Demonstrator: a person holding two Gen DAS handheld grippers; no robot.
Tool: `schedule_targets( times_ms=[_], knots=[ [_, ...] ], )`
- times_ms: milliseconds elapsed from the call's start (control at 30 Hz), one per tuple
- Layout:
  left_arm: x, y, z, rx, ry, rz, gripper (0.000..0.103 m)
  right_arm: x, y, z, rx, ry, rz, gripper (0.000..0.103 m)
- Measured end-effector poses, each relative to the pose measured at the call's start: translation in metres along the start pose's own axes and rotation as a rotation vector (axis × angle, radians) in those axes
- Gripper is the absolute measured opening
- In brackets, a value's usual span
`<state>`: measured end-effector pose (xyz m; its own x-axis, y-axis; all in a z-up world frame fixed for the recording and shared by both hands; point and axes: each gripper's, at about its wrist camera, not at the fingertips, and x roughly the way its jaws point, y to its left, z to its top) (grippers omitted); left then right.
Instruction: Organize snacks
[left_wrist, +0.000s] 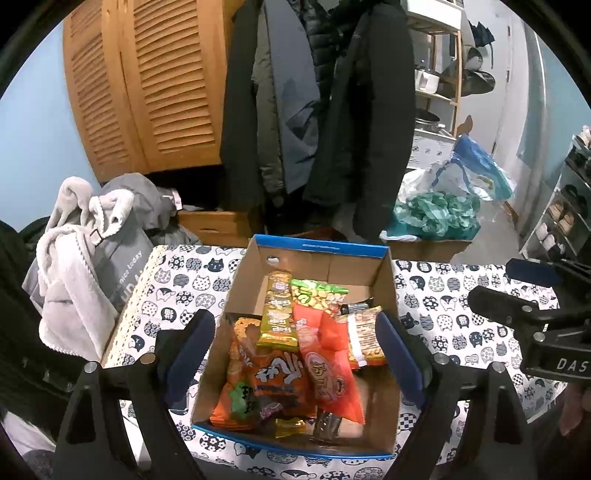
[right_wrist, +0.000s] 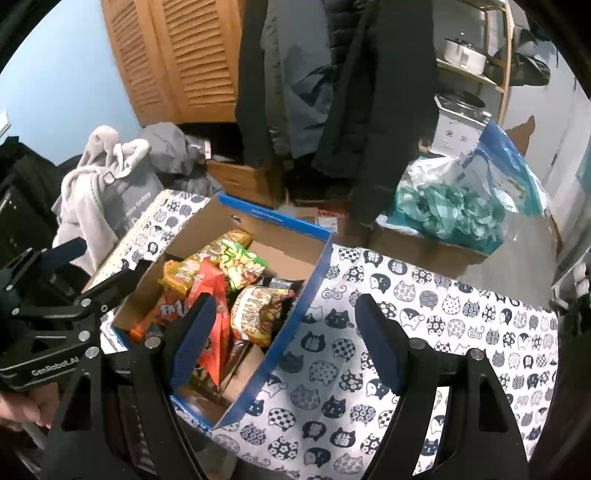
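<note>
Both claws wide apart, nothing held. Left gripper (left_wrist: 295, 354) hanging straight over the cardboard box (left_wrist: 369, 254), its spread fingers roughly framing the box's side walls; right gripper (right_wrist: 284, 347) off to the right of the box, mostly above bare cat-print tablecloth (right_wrist: 424, 317), only its left finger (right_wrist: 195, 332) overlapping the contents.

Snacks all inside the box, piled loosely: orange chip bag (left_wrist: 273, 373) at the near left, red packet (left_wrist: 328, 362) slanting across the middle, gold wafer pack (left_wrist: 277, 310) behind with its long axis running near-to-far, green bean bag (left_wrist: 314, 293) toward the far wall, noodle-print pack (left_wrist: 365, 336) at the right (a few small wrapped sweets near the front edge, hard to make out).

Judged the deciding relation: pile directly below and ahead of the left claw, so left clearly closer; the gold pack's length in line with the fingers, the jaws set to close across its narrow width.
</note>
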<state>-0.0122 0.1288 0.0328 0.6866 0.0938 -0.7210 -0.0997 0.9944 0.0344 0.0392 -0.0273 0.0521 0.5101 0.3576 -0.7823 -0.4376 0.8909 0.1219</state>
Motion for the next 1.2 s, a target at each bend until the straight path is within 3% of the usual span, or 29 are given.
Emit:
schedule_targets(
  times_ms=[1200],
  knots=[
    [0.0, -0.011, 0.001, 0.025, 0.004, -0.006, 0.091, -0.002, -0.013, -0.009, 0.014, -0.007, -0.009, 0.077]
  ],
)
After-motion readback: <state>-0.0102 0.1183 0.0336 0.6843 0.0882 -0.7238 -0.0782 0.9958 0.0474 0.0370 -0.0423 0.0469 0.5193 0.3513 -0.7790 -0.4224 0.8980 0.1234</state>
